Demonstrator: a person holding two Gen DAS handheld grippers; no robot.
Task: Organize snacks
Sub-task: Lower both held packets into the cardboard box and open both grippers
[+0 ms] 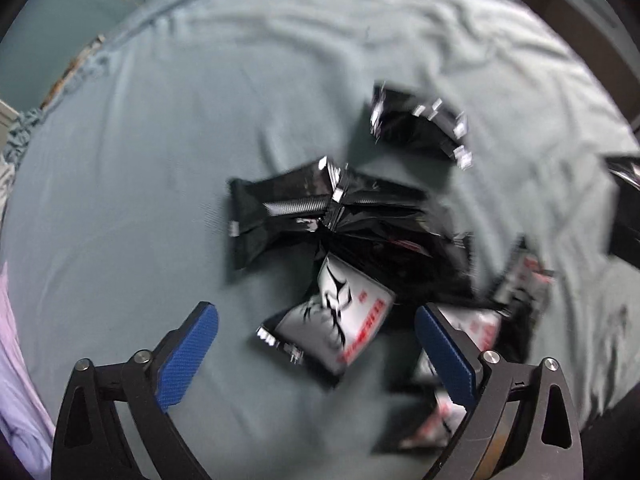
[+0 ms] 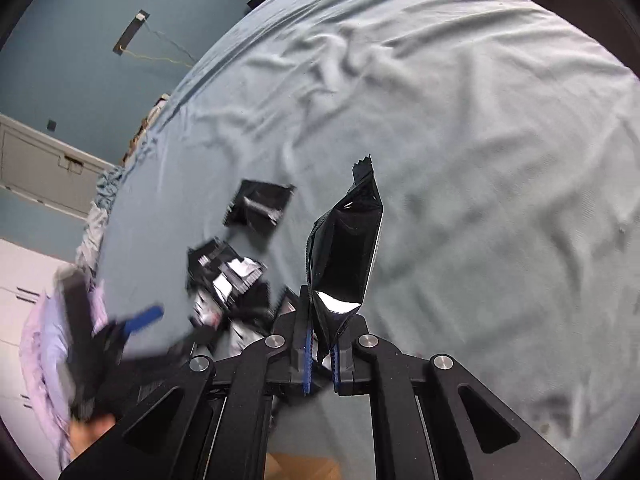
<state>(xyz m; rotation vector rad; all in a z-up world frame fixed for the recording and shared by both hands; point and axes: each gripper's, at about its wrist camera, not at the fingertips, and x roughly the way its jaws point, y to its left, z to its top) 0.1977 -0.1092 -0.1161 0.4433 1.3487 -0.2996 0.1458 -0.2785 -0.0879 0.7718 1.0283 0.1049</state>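
Observation:
Several black and white snack packets lie on a grey-blue bed sheet [image 1: 140, 200]. In the left wrist view a pile of black packets [image 1: 360, 224] lies ahead, with a white packet with red print [image 1: 344, 320] on its near side and one black packet [image 1: 416, 128] apart, farther off. My left gripper [image 1: 316, 328] is open and empty, just above the white packet. In the right wrist view my right gripper [image 2: 322, 360] is shut on the bottom edge of a black packet [image 2: 344, 248], held upright above the sheet. The pile [image 2: 228, 280] lies to its left, and the left gripper [image 2: 140, 320] shows blurred there.
The sheet [image 2: 460, 160] is wrinkled and wide, with bare cloth to the right and far side. A blue wall [image 2: 80, 60] and white cabinet [image 2: 36, 168] stand beyond the bed's left edge. Lilac cloth [image 1: 16, 360] lies at the near left. Another black packet [image 1: 624, 208] sits at the right edge.

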